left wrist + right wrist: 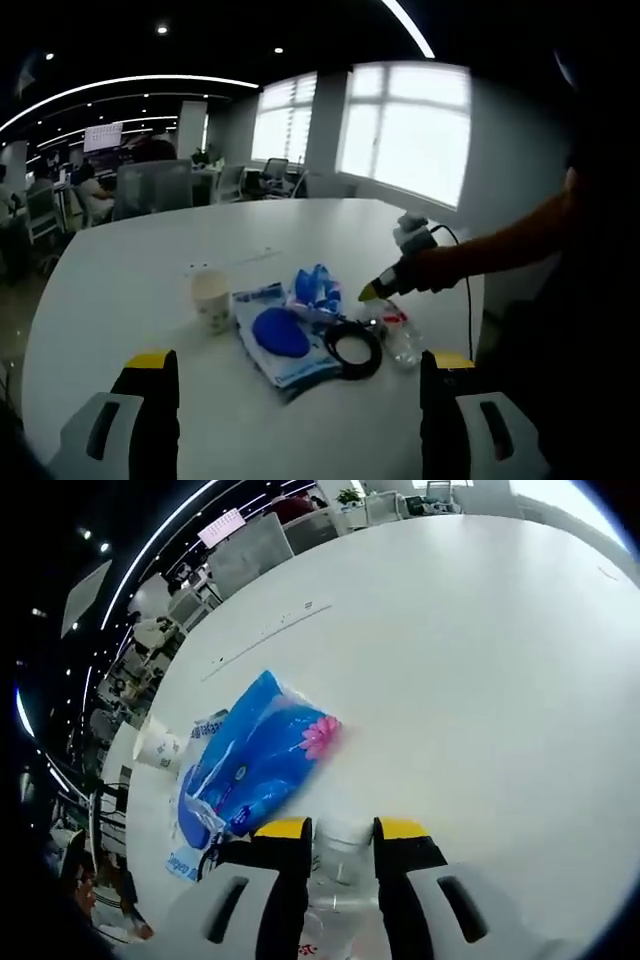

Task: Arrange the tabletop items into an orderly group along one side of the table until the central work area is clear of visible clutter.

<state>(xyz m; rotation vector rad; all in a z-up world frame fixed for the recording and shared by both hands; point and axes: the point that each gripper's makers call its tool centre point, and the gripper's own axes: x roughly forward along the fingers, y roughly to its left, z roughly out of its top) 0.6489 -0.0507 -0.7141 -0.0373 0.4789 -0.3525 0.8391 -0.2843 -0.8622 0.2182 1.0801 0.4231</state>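
The right gripper [340,842] is clamped on a clear plastic bottle [343,848], a blue tissue pack [262,755] just ahead-left, while the left gripper [298,372] hangs with jaws wide apart, short of the paper cup [212,300].

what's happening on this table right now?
A person is tidying a white table with two handheld grippers. The right gripper has its jaws around a clear plastic bottle beside a blue tissue pack; whether it is gripped tight is unclear. The left gripper hangs open, holding nothing. A paper cup, a black coiled cable and a flat blue-and-white package sit clustered mid-table.
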